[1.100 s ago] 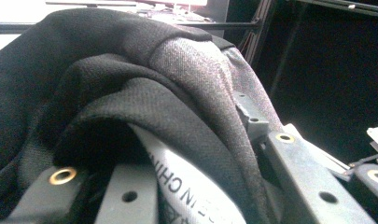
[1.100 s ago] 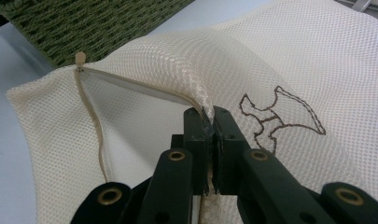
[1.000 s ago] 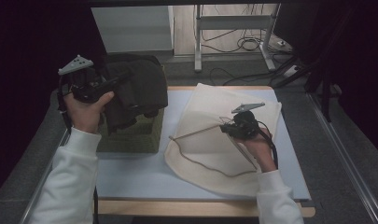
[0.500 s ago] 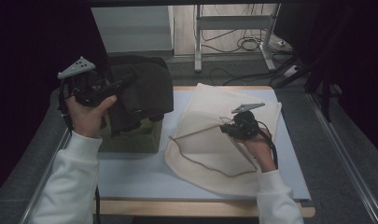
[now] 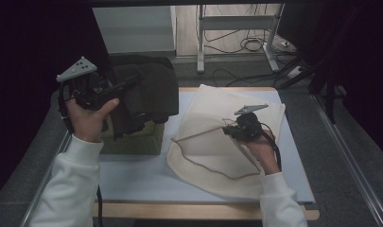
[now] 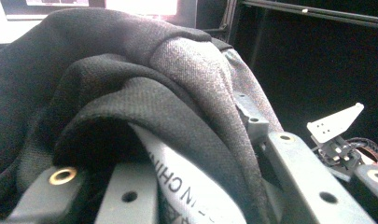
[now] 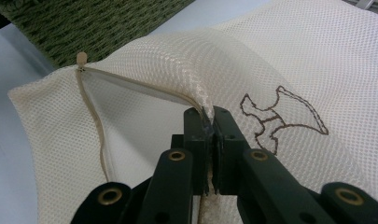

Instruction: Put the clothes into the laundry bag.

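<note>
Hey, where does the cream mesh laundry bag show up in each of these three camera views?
High view: the cream mesh bag lies right of centre on the table, its rim lifted by the right gripper.
Left gripper view: not in it; the dark garment fills the frame.
Right gripper view: it spans centre and right, rim pinched in the jaws.
Shared landmark: the green woven basket, top left in the right gripper view.

dark garment (image 5: 144, 92) lifted, cream mesh bag (image 5: 217, 142) flat
</note>
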Action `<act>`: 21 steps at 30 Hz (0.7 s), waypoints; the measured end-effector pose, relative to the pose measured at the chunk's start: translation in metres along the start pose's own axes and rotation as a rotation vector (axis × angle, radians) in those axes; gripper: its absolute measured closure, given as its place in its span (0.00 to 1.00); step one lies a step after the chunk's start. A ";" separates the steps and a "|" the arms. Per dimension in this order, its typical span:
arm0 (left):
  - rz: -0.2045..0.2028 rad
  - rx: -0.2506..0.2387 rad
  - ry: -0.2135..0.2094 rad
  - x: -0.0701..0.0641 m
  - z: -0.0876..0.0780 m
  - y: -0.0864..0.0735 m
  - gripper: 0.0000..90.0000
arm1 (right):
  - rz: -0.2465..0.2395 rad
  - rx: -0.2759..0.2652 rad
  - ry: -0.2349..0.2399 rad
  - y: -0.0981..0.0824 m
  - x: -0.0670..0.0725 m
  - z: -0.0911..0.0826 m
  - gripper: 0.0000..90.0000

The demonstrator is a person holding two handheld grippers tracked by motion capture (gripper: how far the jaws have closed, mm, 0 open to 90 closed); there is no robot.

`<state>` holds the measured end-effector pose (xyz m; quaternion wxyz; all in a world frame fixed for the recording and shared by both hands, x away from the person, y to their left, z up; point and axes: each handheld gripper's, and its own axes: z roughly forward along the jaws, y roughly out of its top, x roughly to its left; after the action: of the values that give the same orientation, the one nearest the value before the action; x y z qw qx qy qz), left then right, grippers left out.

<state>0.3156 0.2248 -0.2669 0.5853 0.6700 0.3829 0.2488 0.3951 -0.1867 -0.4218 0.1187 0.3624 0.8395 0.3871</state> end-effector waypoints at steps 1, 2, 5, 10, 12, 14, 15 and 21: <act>0.002 -0.001 -0.001 -0.001 -0.001 0.000 0.75 | 0.000 -0.001 -0.001 0.000 0.000 0.000 0.95; -0.001 -0.006 -0.005 -0.002 -0.001 0.000 0.75 | -0.001 0.000 -0.001 0.000 0.000 0.000 0.95; -0.003 -0.008 -0.016 -0.003 -0.004 0.002 0.75 | -0.003 0.000 -0.002 0.000 0.000 0.000 0.95; -0.003 -0.014 -0.033 -0.008 -0.005 0.003 0.75 | -0.002 0.001 0.001 0.000 0.000 0.001 0.95; 0.002 -0.012 -0.040 -0.011 -0.005 0.003 0.75 | 0.000 0.000 0.003 0.000 0.000 0.001 0.95; 0.003 -0.011 -0.049 -0.014 -0.006 0.003 0.75 | 0.003 -0.002 0.005 0.000 0.000 0.001 0.95; 0.000 -0.011 -0.056 -0.015 -0.006 0.003 0.75 | 0.005 -0.001 0.008 -0.001 0.000 0.002 0.95; 0.004 -0.011 -0.074 -0.020 -0.007 0.001 0.75 | 0.003 -0.003 0.003 -0.001 0.001 0.002 0.95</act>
<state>0.2988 0.2125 -0.2621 0.6023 0.6764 0.3582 0.2270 0.3952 -0.1852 -0.4240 0.1174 0.3628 0.8387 0.3889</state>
